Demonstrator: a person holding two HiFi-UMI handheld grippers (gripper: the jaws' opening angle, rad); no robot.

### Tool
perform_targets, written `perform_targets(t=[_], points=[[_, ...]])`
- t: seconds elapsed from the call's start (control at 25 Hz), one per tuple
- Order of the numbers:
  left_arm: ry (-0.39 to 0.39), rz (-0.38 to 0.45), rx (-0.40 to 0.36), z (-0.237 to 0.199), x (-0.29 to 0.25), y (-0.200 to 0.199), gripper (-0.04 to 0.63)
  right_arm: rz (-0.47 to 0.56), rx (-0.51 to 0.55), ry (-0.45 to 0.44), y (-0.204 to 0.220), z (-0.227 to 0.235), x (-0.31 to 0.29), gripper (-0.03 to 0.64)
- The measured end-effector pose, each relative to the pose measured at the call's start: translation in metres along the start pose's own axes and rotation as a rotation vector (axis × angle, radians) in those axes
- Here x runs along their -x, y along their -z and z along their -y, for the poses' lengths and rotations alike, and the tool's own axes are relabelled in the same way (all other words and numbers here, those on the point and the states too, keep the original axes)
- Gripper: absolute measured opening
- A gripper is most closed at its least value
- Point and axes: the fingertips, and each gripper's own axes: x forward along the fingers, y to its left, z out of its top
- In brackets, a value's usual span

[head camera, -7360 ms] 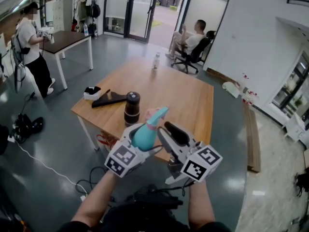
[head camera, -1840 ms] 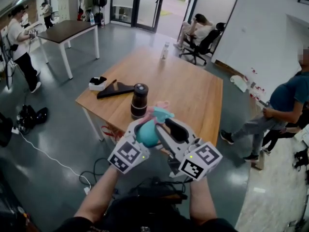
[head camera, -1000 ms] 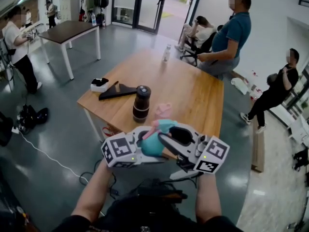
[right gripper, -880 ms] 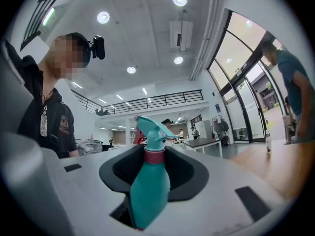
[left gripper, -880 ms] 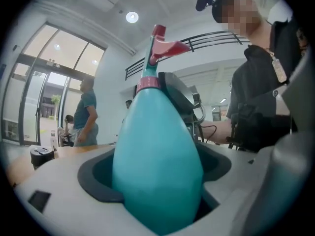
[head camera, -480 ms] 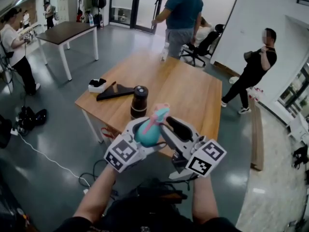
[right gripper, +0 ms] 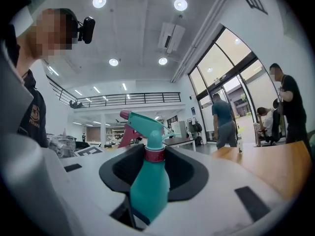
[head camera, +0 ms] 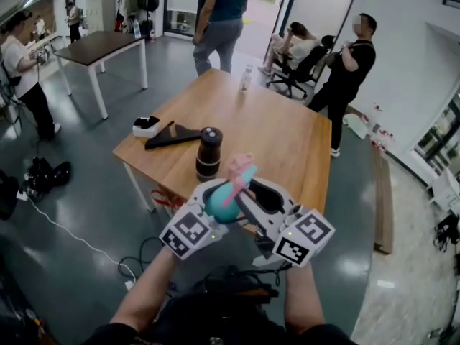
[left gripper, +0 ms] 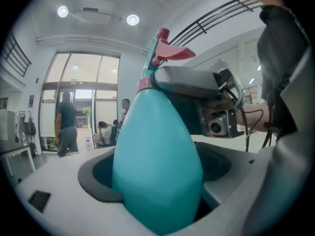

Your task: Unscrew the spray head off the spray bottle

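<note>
Low centre of the head view: the left hand-held gripper (head camera: 210,201) is clamped on the belly of the teal plastic spray bottle (head camera: 218,205), which is up in the air and tilted to the upper right. The right hand-held gripper (head camera: 248,191), jaws just closing in, pinches the pink collar (right gripper: 154,153) under the teal-and-pink spray head (head camera: 241,169). Beyond, mid-frame, a wooden bench (head camera: 287,142) carries a dark cylindrical flask (head camera: 208,153). At the top of the frame, a person in a blue shirt (head camera: 219,13) is by the glass doors.

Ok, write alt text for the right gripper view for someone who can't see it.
A teal spray bottle with a pink collar and teal-and-pink spray head stands between the jaws of the right gripper, which have just been closing on its neck. Behind, at right, are a wooden table and two people, one in blue, one in black, by tall glass doors.
</note>
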Motion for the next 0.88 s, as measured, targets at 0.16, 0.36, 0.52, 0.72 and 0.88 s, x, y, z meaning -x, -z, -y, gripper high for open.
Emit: perform_targets(t=[0.16,0.36,0.52,0.72,0.88], points=[[0.139,0.029,0.040,0.012,0.005,-0.005,0.434,0.011,-0.026,-0.109,-0.002,-0.004,0.003,0.141],[0.291,0.045,0.068,0.024,0.010,-0.008,0.434,0.016,-0.013,-0.255,-0.003,-0.010,0.005,0.141],[0.392,0.049,0.070,0.034,0.016,-0.012,0.434,0.011,0.021,-0.363,-0.005,-0.019,0.005,0.141],[0.374,0.072,0.069,0.035,0.014,-0.014,0.434,0.022,0.020,-0.367,-0.006,-0.019,0.008,0.143],[0.210,0.082,0.094,0.008,0.008,-0.016,0.434,0.016,0.043,-0.216,-0.007,0.000,0.006,0.145]])
